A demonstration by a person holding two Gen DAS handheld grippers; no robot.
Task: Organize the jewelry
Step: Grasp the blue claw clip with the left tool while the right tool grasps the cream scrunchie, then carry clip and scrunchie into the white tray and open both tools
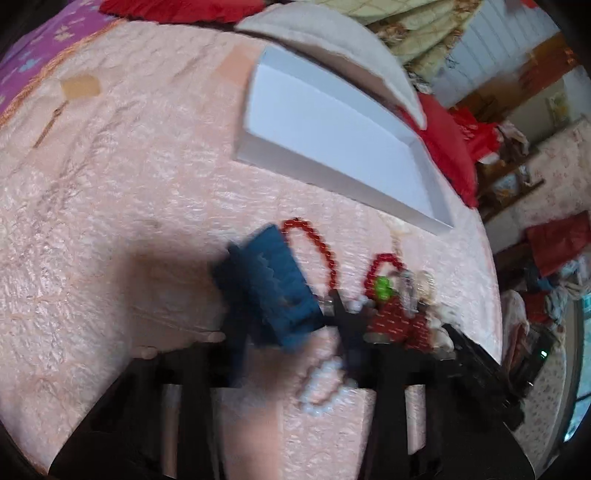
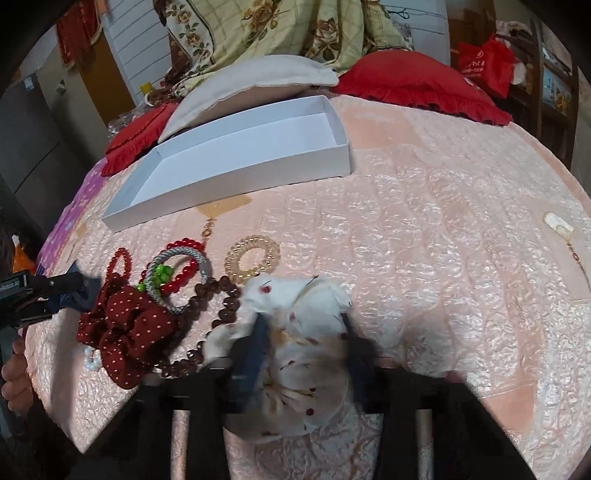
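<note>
In the right wrist view my right gripper (image 2: 306,339) is shut on a white floral scrunchie (image 2: 295,384), whose fabric bunches up between the two fingers. To its left lies a pile: a dark red dotted scrunchie (image 2: 125,332), a silver bangle (image 2: 177,273), red bead bracelets (image 2: 184,258), a brown bead string (image 2: 225,306) and an amber spiral hair tie (image 2: 253,264). The left wrist view is blurred. My left gripper (image 1: 327,314) straddles a white bead bracelet (image 1: 325,387) beside a red bead bracelet (image 1: 314,240); its jaws stand narrow, but the grip is unclear. An empty white box (image 2: 236,162) lies behind.
Everything rests on a pink quilted bedspread (image 2: 424,221). Behind the box are a grey pillow (image 2: 251,81), a red cushion (image 2: 417,81) and a floral quilt (image 2: 277,29). A hand (image 2: 14,369) holds the left gripper at the bed's left edge. The bed's right half is bare.
</note>
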